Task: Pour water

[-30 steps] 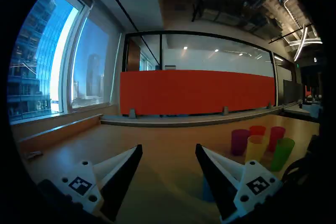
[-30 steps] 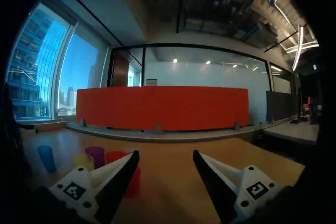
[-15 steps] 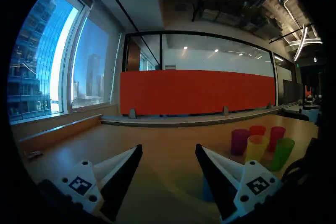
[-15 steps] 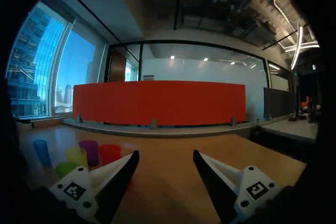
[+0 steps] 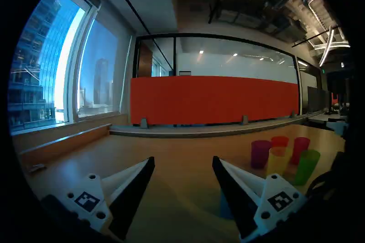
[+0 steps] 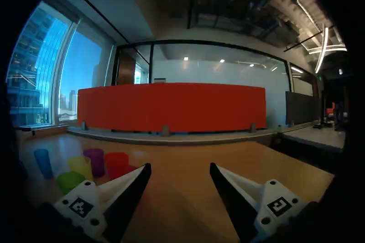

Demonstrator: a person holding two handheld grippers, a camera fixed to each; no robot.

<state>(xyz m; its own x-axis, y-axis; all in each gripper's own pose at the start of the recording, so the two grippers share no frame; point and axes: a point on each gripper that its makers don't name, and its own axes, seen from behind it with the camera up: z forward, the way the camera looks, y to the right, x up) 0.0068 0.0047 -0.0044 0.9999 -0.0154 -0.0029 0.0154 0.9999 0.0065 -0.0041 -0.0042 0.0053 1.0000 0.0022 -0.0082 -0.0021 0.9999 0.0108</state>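
A cluster of several coloured plastic cups stands on the wooden table (image 5: pixel 182 152). In the left gripper view they sit to the right: purple cup (image 5: pixel 260 153), yellow cup (image 5: pixel 277 161), green cup (image 5: pixel 306 166), with two red ones behind. A blue cup (image 5: pixel 223 206) peeks out from behind the right finger. My left gripper (image 5: pixel 182 161) is open over bare table. In the right gripper view the cups sit at lower left: blue cup (image 6: pixel 44 163), purple cup (image 6: pixel 96 161), red cup (image 6: pixel 116 163), green cup (image 6: pixel 69 181). My right gripper (image 6: pixel 180 168) is open, its left finger just in front of the red cups.
An orange divider panel (image 5: pixel 214 99) runs along the table's far edge, with a glass wall behind it. Tall windows (image 5: pixel 50 74) line the left side above a wooden ledge. A second desk (image 6: pixel 315 136) stands at the far right.
The right gripper's view has lifted and shifted, so the cups sit higher and the green cup has come into sight. The left gripper has stayed still.
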